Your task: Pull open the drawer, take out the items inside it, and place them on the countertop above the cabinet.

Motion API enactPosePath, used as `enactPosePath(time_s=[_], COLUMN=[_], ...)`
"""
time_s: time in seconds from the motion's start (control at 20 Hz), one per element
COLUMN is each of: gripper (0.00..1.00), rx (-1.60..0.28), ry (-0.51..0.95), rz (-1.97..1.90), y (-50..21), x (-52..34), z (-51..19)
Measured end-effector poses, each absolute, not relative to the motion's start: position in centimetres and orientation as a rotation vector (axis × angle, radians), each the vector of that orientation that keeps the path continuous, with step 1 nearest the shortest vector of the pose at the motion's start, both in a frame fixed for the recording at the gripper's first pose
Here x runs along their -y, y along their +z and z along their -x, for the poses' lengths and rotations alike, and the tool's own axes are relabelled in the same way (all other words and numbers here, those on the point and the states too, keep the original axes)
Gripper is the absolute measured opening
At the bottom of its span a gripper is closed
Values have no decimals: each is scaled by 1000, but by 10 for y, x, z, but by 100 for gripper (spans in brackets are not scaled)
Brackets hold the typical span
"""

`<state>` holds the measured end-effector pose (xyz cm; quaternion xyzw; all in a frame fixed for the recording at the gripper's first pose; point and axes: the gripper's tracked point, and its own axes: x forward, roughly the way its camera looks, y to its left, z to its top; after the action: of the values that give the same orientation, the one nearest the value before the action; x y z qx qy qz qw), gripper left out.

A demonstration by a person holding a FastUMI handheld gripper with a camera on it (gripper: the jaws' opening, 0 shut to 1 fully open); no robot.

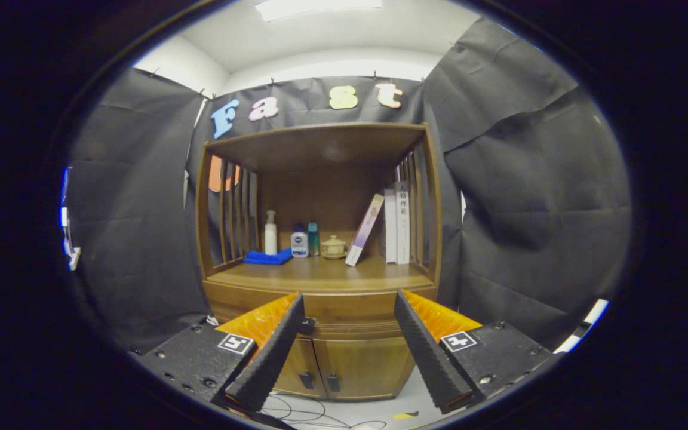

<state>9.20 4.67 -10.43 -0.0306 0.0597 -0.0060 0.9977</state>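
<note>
Cabinet (pixel 320 251): a wooden unit was observed against the black cloth wall, with slatted sides, an open shelf space above and two small doors (pixel 335 367) below.
Tabletop (pixel 320 276): the flat wooden surface above the drawer was taken to be the placing surface; its front part was seen bare, its rear part occupied.
Drawer (pixel 350 313): a shut front was noted directly under the tabletop, between the fingers; its contents were hidden. A dark knob (pixel 307 325) was seen at its left, just beside the left finger.
Books (pixel 398 222): upright volumes were recorded at the right rear, with one slim book (pixel 365 230) leaning against them.
Blue cloth (pixel 267 257): folded at the left rear.
Bottles (pixel 270 233): a white pump bottle and two smaller containers were noted beside the cloth.
Lidded pot (pixel 333 246): seen between the containers and the leaning book.
Jaws: the gripper (pixel 349 301) was found spread wide, nothing held, apparently short of the cabinet.
Step in hand: judged to be the approach; no item had been taken out.
Next move: a closing on the knob and a straight pull outward would be called for.
</note>
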Motion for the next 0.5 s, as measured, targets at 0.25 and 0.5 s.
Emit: enactPosePath(time_s=[0.25, 0.5], gripper=[99, 99], rx=[-171, -202], ry=[-13, -18], rz=[30, 38], y=[-159, -202], x=[-56, -63], z=[-138, -184])
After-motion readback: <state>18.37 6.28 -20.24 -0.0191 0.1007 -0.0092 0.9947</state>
